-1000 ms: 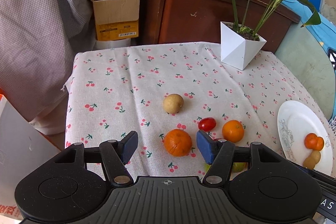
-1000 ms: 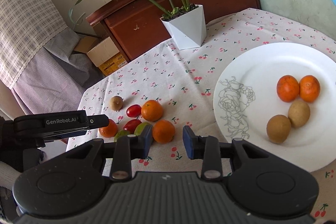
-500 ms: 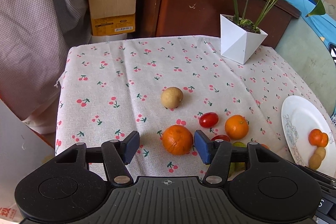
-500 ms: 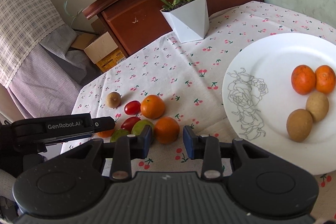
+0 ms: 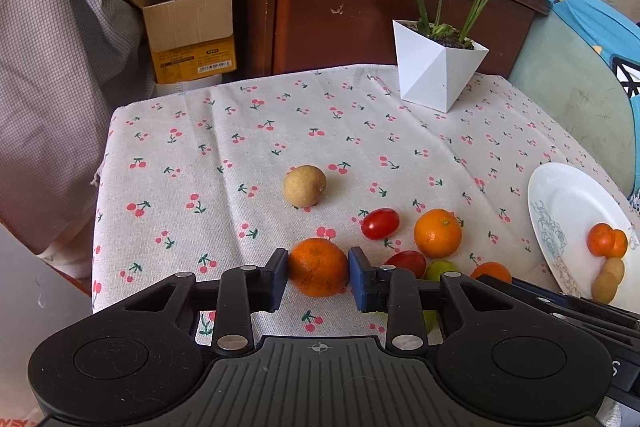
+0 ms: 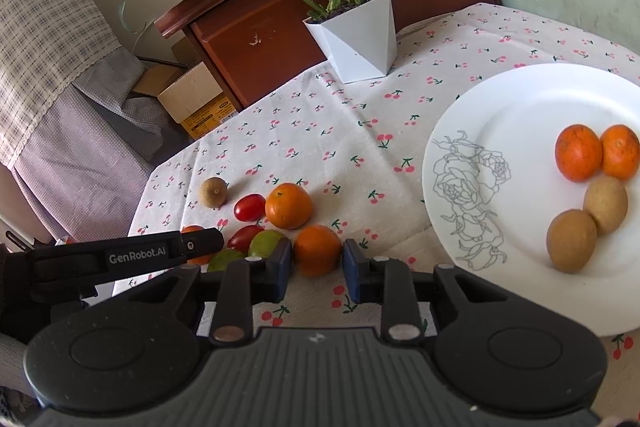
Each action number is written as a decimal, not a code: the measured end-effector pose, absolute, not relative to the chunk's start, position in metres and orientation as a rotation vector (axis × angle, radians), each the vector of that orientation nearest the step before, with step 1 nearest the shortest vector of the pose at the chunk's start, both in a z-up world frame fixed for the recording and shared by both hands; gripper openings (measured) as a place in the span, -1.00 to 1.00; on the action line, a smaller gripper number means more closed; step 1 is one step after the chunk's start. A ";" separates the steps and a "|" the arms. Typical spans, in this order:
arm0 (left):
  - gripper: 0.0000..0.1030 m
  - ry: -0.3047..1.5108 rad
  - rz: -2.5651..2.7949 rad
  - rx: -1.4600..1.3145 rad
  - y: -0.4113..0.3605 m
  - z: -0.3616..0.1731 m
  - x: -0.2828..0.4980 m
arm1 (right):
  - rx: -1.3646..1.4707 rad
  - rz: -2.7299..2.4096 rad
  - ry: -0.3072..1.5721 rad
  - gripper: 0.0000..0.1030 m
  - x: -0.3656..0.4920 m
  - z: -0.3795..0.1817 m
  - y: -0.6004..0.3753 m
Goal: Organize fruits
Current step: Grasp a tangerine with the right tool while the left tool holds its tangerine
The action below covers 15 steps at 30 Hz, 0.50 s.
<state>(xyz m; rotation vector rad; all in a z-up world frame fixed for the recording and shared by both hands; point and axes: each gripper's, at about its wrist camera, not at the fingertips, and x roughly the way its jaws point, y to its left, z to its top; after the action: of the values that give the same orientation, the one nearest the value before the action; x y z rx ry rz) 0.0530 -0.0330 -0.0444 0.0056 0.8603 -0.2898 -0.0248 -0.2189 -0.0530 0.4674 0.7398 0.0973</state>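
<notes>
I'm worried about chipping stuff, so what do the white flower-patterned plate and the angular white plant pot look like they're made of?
The white flower-patterned plate looks like glazed ceramic, possibly melamine: smooth, softly shiny, with a printed grey rose outline. The angular white plant pot looks matte, with crisp flat facets and no glare, so unglazed ceramic or moulded plastic; I cannot tell which.

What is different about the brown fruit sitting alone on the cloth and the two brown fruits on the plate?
The lone brown fruit lies on the cherry tablecloth; the two brown fruits lie on the white plate. The lone one touches nothing; the plate pair touch each other and sit beside two oranges. The lone one shows a small stem dot; the pair show none. All are round, tan-brown and similar in kind.
</notes>
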 end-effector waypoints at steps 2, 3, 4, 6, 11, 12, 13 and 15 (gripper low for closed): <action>-0.43 0.854 -0.289 0.009 -0.034 -0.045 0.052 | 0.467 0.096 0.739 -0.48 -0.025 -0.053 -0.219; -0.43 0.854 -0.288 0.006 -0.034 -0.045 0.052 | 0.469 0.093 0.739 -0.48 -0.025 -0.053 -0.219; -0.43 0.854 -0.288 0.002 -0.033 -0.044 0.052 | 0.470 0.089 0.738 -0.48 -0.026 -0.053 -0.220; -0.43 0.849 -0.286 -0.009 -0.032 -0.042 0.052 | 0.474 0.081 0.734 -0.48 -0.026 -0.052 -0.221; -0.43 0.810 -0.283 -0.029 -0.033 -0.029 0.051 | 0.486 0.075 0.697 -0.48 -0.031 -0.040 -0.227; -0.43 0.801 -0.291 -0.037 -0.035 -0.025 0.051 | 0.487 0.075 0.686 -0.48 -0.032 -0.037 -0.229; -0.43 0.791 -0.300 -0.045 -0.037 -0.021 0.051 | 0.489 0.074 0.672 -0.48 -0.033 -0.032 -0.232; -0.43 0.767 -0.322 -0.051 -0.043 -0.012 0.049 | 0.492 0.066 0.643 -0.48 -0.037 -0.022 -0.240</action>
<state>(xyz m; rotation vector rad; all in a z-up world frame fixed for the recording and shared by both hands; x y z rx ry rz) 0.0489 -0.0431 -0.0118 -0.0509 0.7671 -0.3222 -0.0366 -0.2399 -0.0221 0.4923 0.6429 0.0658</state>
